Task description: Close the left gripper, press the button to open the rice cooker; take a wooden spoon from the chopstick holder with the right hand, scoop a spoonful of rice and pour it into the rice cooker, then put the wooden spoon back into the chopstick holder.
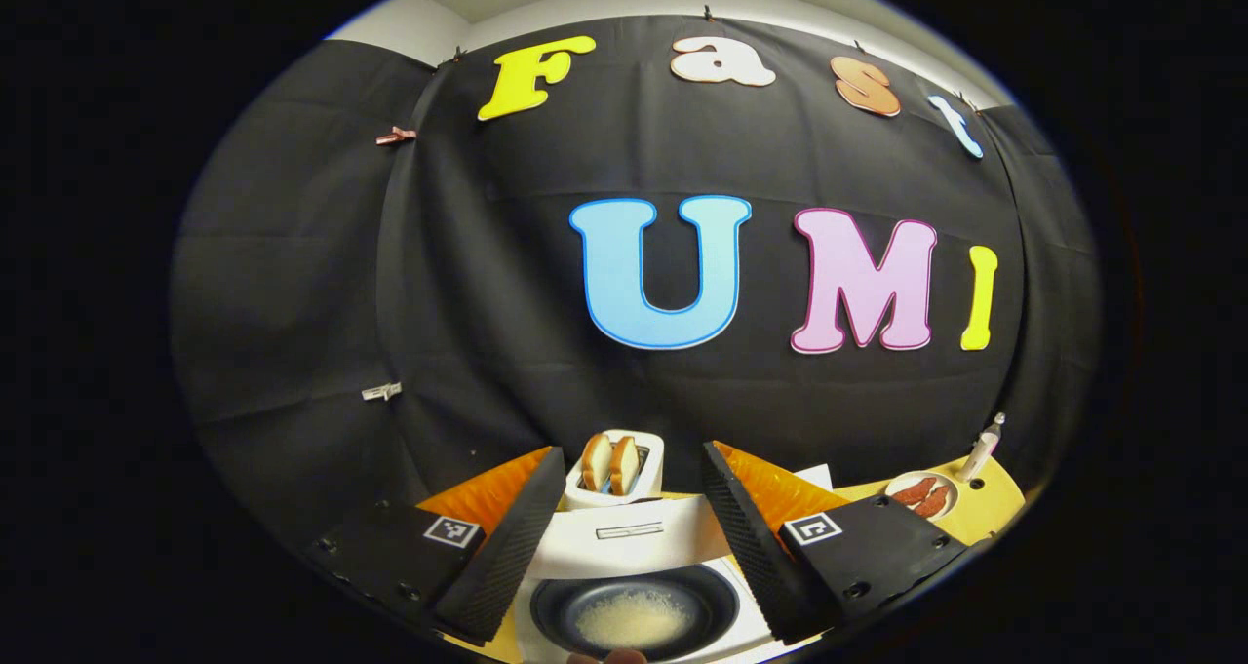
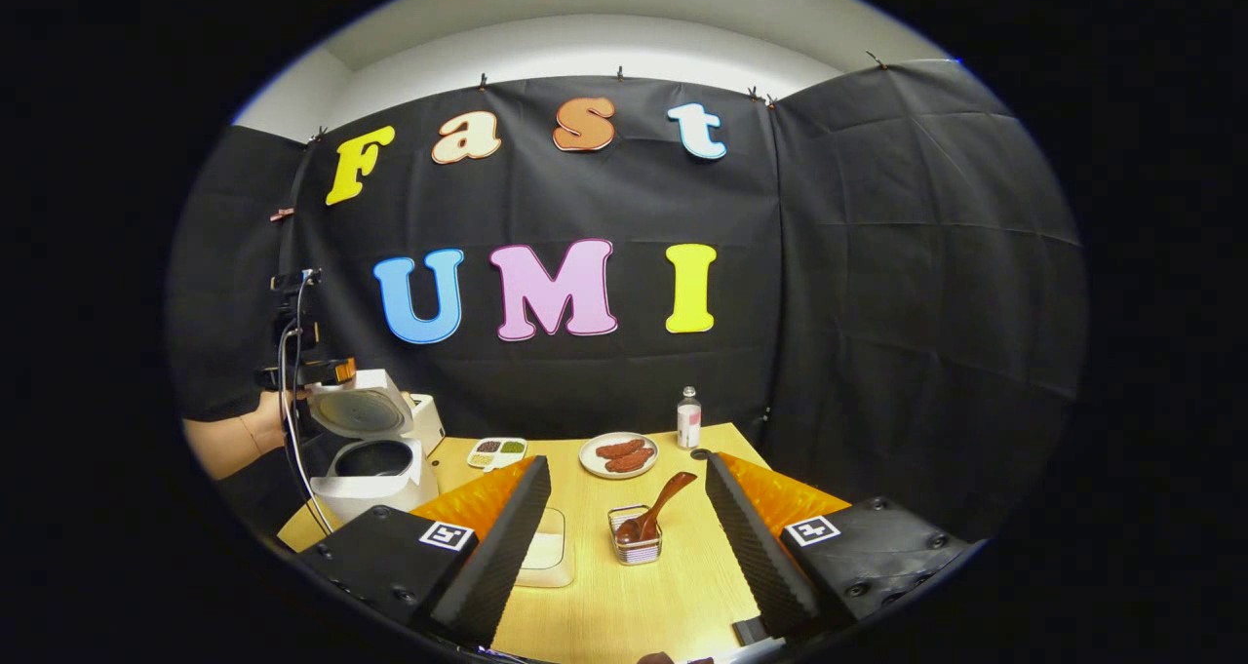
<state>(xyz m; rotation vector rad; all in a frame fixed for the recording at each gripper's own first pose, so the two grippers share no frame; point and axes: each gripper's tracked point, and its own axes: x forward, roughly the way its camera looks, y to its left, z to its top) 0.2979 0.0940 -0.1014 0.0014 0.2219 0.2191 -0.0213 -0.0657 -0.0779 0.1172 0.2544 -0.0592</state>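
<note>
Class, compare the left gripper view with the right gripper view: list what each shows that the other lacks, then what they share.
Left gripper view: rice lying in the cooker's dark pot, and a toaster holding bread slices.

Right gripper view: the wooden spoon standing in its chopstick holder, a divided dish, and a hand behind the cooker.

Shared: the open rice cooker, the plate of sausages, the bottle and the yellow table.

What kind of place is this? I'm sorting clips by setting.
Most likely a staged kitchen booth, not a real home: a black cloth wall behind a light wooden table set with a white rice cooker with its lid open, a white toaster holding bread slices and a wooden spoon in a wire holder.
</note>
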